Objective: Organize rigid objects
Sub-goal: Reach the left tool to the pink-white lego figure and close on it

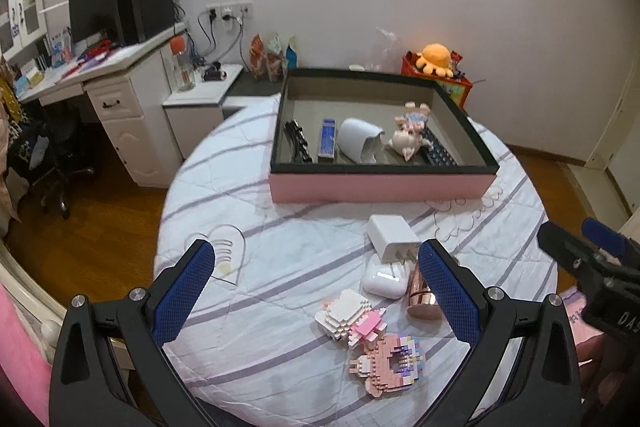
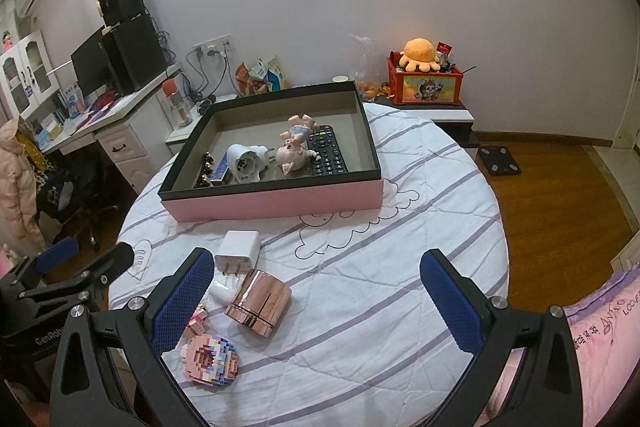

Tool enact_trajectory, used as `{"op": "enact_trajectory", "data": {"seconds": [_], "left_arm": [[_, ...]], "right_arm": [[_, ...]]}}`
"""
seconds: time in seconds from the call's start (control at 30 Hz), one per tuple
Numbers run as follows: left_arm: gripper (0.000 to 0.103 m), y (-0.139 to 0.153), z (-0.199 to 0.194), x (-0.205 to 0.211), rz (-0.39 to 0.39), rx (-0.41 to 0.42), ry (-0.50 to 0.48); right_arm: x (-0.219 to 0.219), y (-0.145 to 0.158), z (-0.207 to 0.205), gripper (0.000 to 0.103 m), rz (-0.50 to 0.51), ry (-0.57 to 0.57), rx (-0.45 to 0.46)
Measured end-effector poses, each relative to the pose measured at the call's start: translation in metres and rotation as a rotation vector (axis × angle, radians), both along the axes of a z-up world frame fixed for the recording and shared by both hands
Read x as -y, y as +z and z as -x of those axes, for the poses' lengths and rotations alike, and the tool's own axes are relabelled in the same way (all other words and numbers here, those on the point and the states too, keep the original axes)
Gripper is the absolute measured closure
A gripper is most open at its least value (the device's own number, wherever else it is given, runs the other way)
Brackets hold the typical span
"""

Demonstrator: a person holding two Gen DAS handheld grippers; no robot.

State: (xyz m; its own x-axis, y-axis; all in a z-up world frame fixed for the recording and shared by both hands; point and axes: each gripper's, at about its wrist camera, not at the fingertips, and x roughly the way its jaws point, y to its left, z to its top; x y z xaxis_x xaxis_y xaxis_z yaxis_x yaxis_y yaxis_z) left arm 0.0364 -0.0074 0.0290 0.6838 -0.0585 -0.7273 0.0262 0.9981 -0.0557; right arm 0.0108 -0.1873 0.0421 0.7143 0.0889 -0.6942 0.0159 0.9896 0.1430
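Pink-sided and black-rimmed, the shallow box (image 1: 380, 183) sits at the far part of the striped quilted bed cover (image 2: 360, 307), and it's already holding a black remote control (image 2: 326, 151), a pig figurine (image 2: 294, 151) tipped on its side, a white plug-in device (image 2: 245, 163), a blue rectangular piece (image 1: 327, 141) and a dark chain-like item (image 1: 298, 143). Closer in, loose on the cover, there's a white charger plug (image 1: 392, 237) with its prongs facing the camera, a white earbud case (image 1: 384, 281) just beside it, a shiny rose-gold cylinder (image 2: 259, 303) lying tilted, and two brick-built toys: a white and pink one (image 1: 350, 315) and a pink ring-shaped one (image 1: 386, 359) touching it. The left gripper (image 1: 316, 267) hovers above the cluster, fingers (image 1: 184, 291) spread wide, gripping nothing. The right gripper (image 2: 318, 279) hangs over bare cover right of the cylinder, its fingers (image 2: 452, 299) equally released, empty.
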Motion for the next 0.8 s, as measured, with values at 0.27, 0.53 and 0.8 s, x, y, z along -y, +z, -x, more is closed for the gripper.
{"op": "enact_trajectory", "data": {"seconds": [0.27, 0.53, 0.8], "left_arm": [[0.000, -0.036, -0.012, 0.009, -0.008, -0.108, -0.049], [0.000, -0.066, -0.004, 0.020, 0.000, -0.187, -0.088], [0.014, -0.087, -0.012, 0.018, 0.017, -0.238, -0.054]], "right_arm": [[0.008, -0.011, -0.008, 0.000, 0.000, -0.022, -0.035], [0.011, -0.024, -0.011, 0.000, -0.005, -0.015, -0.067], [0.018, -0.031, -0.011, 0.000, -0.011, -0.021, -0.082]]}}
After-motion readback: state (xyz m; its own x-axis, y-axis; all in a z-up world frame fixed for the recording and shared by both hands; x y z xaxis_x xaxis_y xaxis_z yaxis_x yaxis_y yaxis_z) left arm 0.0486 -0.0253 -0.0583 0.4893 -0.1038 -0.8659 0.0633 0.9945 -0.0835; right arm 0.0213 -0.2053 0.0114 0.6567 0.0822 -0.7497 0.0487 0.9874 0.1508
